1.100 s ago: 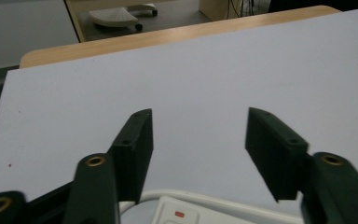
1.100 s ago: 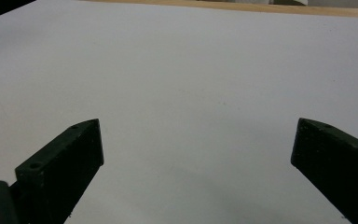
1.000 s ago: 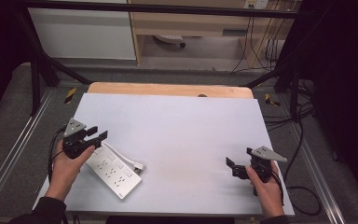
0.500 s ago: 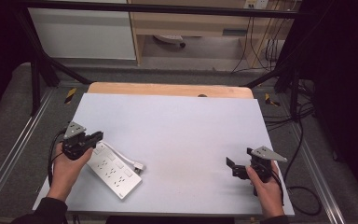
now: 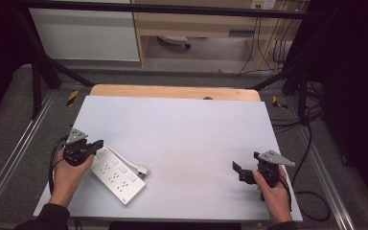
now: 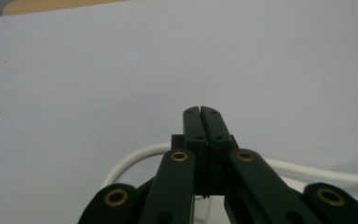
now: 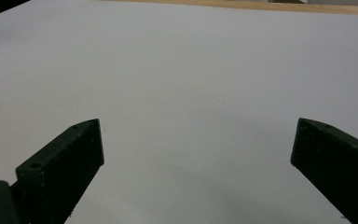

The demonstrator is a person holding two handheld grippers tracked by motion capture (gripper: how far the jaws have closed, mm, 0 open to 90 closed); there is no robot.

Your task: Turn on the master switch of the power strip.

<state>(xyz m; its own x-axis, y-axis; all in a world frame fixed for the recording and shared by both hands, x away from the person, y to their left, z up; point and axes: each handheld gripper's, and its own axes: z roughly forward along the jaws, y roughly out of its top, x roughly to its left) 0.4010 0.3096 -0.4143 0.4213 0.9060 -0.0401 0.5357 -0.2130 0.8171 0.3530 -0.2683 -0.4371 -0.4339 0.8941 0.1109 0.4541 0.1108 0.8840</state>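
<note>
A white power strip (image 5: 116,176) lies slantwise near the table's front left, its white cable (image 5: 127,161) looping beside it and ending in a plug (image 5: 143,170). My left gripper (image 5: 97,144) hovers over the strip's far end, jaws pressed together with nothing between them; in the left gripper view the shut jaws (image 6: 201,114) sit above the white cable (image 6: 135,157). My right gripper (image 5: 236,168) is at the front right, held low over the bare white surface, jaws wide apart (image 7: 196,144) and empty.
The white table sheet (image 5: 182,129) has a wooden strip (image 5: 172,92) along its far edge. Metal frame rails run down both sides. Cables (image 5: 311,143) trail on the floor at the right. A cabinet and shelf stand beyond the table.
My left gripper has drawn back toward the front left, a little closer to the strip's far end. The right gripper has barely moved.
</note>
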